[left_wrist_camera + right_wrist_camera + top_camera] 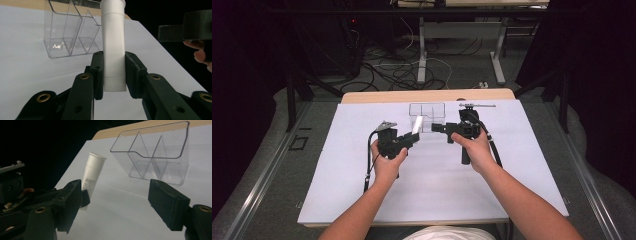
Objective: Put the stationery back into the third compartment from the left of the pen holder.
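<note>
The left hand-held gripper clamps the white tube; the right hand-held gripper gapes empty nearby.

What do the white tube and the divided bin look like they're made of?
White tube: probably plastic, with an opaque, smooth matte skin and a seam at the cap.
Divided bin: clear hard plastic, likely acrylic; it is see-through, with glossy glints and crisp partition edges.

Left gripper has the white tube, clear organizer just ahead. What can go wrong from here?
1. The left gripper clamps the white tube near its lower end, so the long free part may tilt or slip.
2. The clear organizer looks light and has narrow compartments; the tube could catch a divider and push it along the table.
3. The right gripper, open, hangs close by and might bump the tube.
</note>
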The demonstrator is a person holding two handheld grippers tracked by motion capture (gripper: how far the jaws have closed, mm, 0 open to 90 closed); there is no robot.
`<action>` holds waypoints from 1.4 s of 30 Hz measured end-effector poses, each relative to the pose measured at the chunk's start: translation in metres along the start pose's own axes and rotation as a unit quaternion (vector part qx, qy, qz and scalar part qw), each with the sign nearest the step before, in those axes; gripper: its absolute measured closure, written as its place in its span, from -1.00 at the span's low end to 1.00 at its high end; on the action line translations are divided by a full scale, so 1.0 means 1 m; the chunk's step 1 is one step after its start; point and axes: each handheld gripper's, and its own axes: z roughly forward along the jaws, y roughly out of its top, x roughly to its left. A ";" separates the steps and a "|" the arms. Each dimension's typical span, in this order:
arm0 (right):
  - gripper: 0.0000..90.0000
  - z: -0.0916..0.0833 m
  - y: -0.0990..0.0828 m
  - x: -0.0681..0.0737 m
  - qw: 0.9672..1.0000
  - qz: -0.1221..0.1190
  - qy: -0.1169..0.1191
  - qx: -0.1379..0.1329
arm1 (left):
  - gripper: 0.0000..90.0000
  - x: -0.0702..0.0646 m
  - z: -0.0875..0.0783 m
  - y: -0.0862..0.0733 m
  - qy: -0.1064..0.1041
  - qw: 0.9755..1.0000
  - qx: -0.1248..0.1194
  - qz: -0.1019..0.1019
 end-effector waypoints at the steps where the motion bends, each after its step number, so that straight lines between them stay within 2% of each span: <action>1: -0.36 0.000 0.000 0.001 1.000 0.005 0.005 0.003 | 0.58 0.000 0.000 0.000 -0.001 1.000 0.003 0.001; 5: -0.32 0.005 0.000 0.003 1.000 0.022 0.014 0.002 | 0.58 -0.003 0.004 -0.003 -0.005 1.000 0.007 0.003; 9: -0.25 0.011 -0.001 0.001 0.998 0.052 0.028 0.011 | 0.58 -0.007 0.006 -0.005 -0.014 1.000 0.010 0.008; 10: -0.25 0.012 -0.001 0.002 0.998 0.058 0.025 0.010 | 0.58 -0.009 0.007 -0.006 -0.016 1.000 0.010 0.011; 17: -0.16 0.018 -0.003 0.004 0.997 0.072 0.031 -0.002 | 0.58 -0.020 0.005 -0.006 -0.037 0.999 0.004 0.024; 18: -0.08 0.019 -0.003 0.005 0.996 0.080 0.031 -0.001 | 0.58 -0.021 0.005 -0.006 -0.039 0.999 0.001 0.026; 21: -0.03 0.021 -0.003 0.005 0.996 0.087 0.031 -0.005 | 0.58 -0.023 0.005 -0.006 -0.043 0.999 0.000 0.028; 26: 0.07 0.024 -0.005 0.004 0.996 0.085 0.023 -0.004 | 0.58 -0.027 0.005 -0.007 -0.046 0.998 0.001 0.033; 28: 0.12 0.026 -0.005 0.004 0.995 0.100 0.025 -0.004 | 0.58 -0.027 0.005 -0.007 -0.046 0.998 0.002 0.035; 29: 0.19 0.026 -0.005 0.002 0.995 0.099 0.028 0.007 | 0.58 -0.028 0.006 -0.007 -0.047 0.998 0.002 0.035; 31: 0.21 0.026 -0.005 0.002 0.995 0.100 0.028 0.008 | 0.58 -0.028 0.006 -0.007 -0.049 0.998 0.001 0.038; 35: 0.41 0.028 -0.006 0.000 0.993 0.110 0.032 0.013 | 0.58 -0.031 0.006 -0.007 -0.050 0.998 0.004 0.039; 37: 0.44 0.029 -0.006 0.000 0.993 0.113 0.034 0.012 | 0.58 -0.032 0.006 -0.008 -0.048 0.998 0.003 0.043; 38: 0.46 0.029 -0.005 0.001 0.991 0.125 0.037 0.010 | 0.58 -0.032 0.006 -0.008 -0.048 0.998 0.002 0.043; 42: 0.47 0.029 -0.005 0.000 0.991 0.126 0.039 0.011 | 0.58 -0.031 0.006 -0.008 -0.049 0.998 -0.001 0.041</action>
